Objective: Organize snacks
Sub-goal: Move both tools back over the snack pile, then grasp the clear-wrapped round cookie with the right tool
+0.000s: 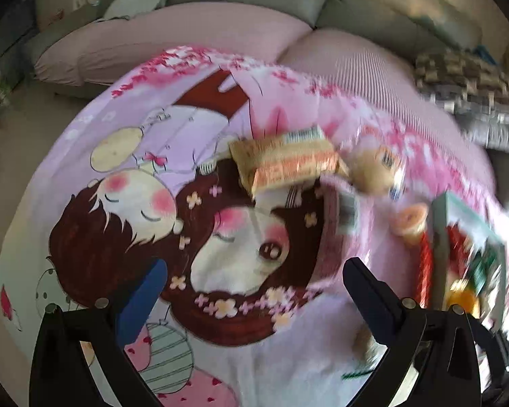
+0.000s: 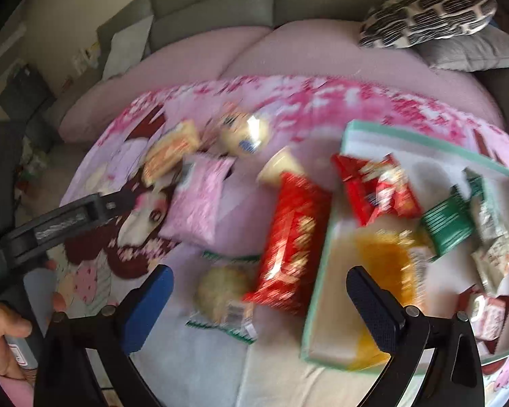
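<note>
- Right wrist view: our right gripper (image 2: 259, 300) stands wide, nothing between its fingers, over a crinkly red packet (image 2: 290, 237) lying just left of the box (image 2: 317, 291).
- Teal-rimmed box, right, holds glossy wrappers; motion blur hides their print.
- Left gripper (image 1: 254, 288) is spread wide, empty, above the cartoon-printed cloth (image 1: 125, 156).
- Far off, a flat orange packet (image 1: 285, 159) looks smeared.

Both tongs look alike: left tongs (image 1: 254, 271) and right tongs (image 2: 259, 281) have black angular arms with round silver screws (image 2: 410, 311) at the finger bases, a bright blue pad at nine o'clock and a dark textured pad at three o'clock
</note>
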Available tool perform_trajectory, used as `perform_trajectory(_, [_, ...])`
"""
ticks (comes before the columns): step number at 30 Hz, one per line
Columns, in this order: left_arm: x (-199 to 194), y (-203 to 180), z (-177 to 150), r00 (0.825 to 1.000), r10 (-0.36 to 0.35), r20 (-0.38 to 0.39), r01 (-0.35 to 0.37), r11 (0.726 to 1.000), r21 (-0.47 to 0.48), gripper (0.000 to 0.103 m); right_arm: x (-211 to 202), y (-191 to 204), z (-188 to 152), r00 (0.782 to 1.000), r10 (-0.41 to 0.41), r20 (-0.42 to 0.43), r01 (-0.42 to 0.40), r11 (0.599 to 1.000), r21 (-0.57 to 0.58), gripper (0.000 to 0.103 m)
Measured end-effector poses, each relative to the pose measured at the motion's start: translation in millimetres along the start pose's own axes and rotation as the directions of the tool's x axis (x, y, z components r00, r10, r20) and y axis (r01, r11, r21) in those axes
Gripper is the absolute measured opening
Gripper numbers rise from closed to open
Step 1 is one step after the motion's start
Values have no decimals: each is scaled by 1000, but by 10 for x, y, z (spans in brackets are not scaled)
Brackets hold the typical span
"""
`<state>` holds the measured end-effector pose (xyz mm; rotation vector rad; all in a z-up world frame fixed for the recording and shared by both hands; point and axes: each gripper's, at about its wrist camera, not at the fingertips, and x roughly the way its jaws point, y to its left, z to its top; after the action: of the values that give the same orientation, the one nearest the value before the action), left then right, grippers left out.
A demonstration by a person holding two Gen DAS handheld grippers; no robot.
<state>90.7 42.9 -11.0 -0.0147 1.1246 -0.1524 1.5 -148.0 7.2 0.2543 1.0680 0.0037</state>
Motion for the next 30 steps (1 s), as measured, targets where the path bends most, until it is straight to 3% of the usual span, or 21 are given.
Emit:
perform_trajectory(5, [135,-94,-142,996,66,-65,-59,993,102,103,171,182,-124,996,-14,-82,12,999,-36,95])
perform_trajectory(12, [268,-53,-206,985,117,-130,-100,987,127,103,318,255,-202,990,-4,-140,0,1000,-30,85])
perform_trajectory(18, [249,18,-208,986,117,-121,-106,990,98,103,433,320,-243,984,29,-173,-36,999,-36,73])
perform_trajectory(26, [207,32,-176,987,113,-113,-103,991,88,103,560,344,-188,988,15,-156,-21,999,-39,64])
perform_trajectory(30, [268,56,-152,987,110,-114,-102,992,73,103,578,346,-167,990,-2,-144,-5,999,-50,55])
